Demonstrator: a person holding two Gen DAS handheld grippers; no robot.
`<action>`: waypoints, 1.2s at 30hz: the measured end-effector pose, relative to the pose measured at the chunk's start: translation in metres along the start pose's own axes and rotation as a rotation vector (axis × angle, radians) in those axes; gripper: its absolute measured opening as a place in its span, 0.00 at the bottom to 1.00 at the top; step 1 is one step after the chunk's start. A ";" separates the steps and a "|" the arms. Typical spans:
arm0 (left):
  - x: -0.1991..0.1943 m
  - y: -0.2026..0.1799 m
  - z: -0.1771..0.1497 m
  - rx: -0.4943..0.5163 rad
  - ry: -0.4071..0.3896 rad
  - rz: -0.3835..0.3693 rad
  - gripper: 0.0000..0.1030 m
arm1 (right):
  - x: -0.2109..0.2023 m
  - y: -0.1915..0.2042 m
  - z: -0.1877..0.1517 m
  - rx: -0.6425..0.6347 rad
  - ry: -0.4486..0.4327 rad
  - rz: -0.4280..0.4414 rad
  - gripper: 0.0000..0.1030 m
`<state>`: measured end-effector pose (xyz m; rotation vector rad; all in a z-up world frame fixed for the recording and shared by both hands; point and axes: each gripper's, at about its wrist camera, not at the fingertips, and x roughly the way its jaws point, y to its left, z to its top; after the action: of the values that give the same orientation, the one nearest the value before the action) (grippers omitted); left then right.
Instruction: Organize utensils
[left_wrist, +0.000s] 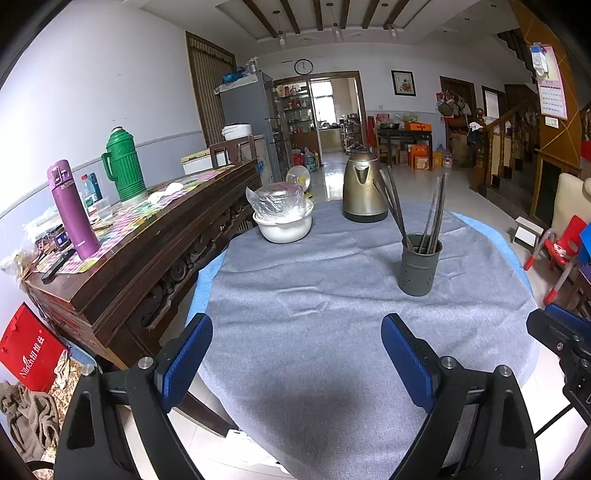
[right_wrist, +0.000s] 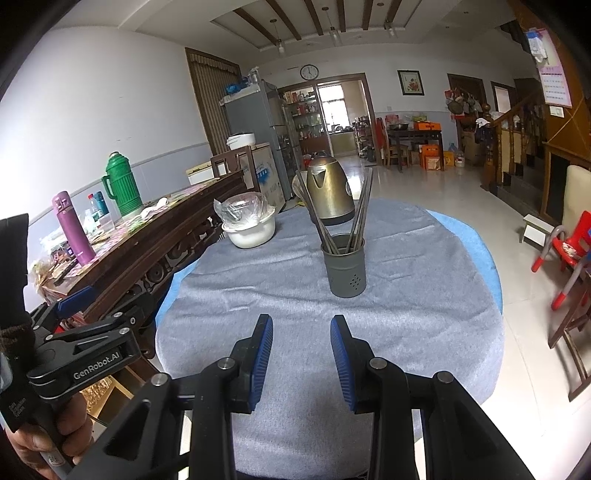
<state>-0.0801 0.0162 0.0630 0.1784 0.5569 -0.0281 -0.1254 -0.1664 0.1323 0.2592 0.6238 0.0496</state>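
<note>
A grey perforated holder (left_wrist: 420, 264) (right_wrist: 344, 266) stands on the grey tablecloth (left_wrist: 314, 295) (right_wrist: 314, 295) of a round table. Several dark chopsticks (left_wrist: 413, 206) (right_wrist: 334, 210) lean upright in it. My left gripper (left_wrist: 297, 325) hovers over the table's near edge, open wide with nothing between its blue pads. My right gripper (right_wrist: 301, 326) hovers nearer the holder, jaws parted by a narrow gap with only cloth showing through it. In the right wrist view the left gripper's body (right_wrist: 74, 358) and the hand holding it show at the lower left.
A bronze kettle (left_wrist: 364, 190) (right_wrist: 328, 192) stands behind the holder. A white bowl (left_wrist: 284, 225) (right_wrist: 251, 230) holds a plastic-wrapped item. A dark wooden sideboard (left_wrist: 129, 258) at the left carries a purple flask (left_wrist: 72, 210) and a green thermos (left_wrist: 123, 166). A red child's chair (left_wrist: 561, 251) stands at right.
</note>
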 end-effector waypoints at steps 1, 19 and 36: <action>0.000 0.000 0.000 0.000 -0.001 0.002 0.90 | 0.000 0.000 0.000 0.000 0.000 0.000 0.35; 0.000 -0.001 -0.002 0.001 -0.001 -0.008 0.90 | -0.001 0.002 0.000 -0.002 -0.004 -0.002 0.35; 0.001 -0.008 -0.004 0.014 0.013 -0.026 0.90 | 0.000 -0.001 0.002 0.005 -0.009 -0.025 0.35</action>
<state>-0.0819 0.0094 0.0578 0.1846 0.5725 -0.0563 -0.1247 -0.1676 0.1336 0.2564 0.6181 0.0232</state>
